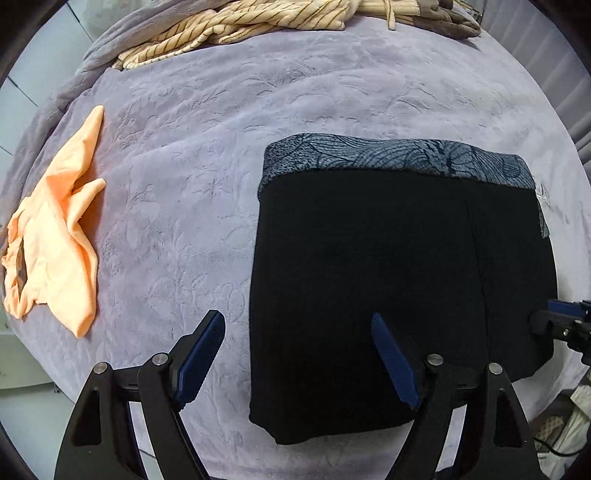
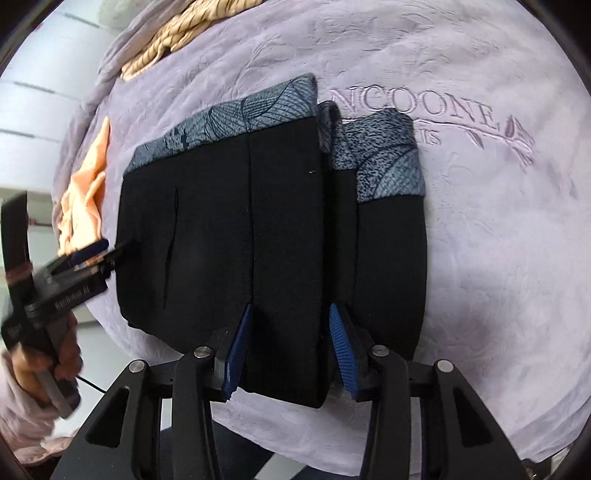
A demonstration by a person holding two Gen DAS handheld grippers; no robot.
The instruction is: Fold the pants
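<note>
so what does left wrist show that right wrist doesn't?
Left wrist only: the open left gripper from behind, more striped beige cloth at the blanket's far edge.
Right wrist only: a second folded stack beside the black pants, embroidered lettering, a hand.
Both: pants, orange garment, lilac blanket.

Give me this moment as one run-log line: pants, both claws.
pants: folded, flat on lavender blanket | left claw: open, straddling pants' left edge | right claw: open over near edge, no grip seen
</note>
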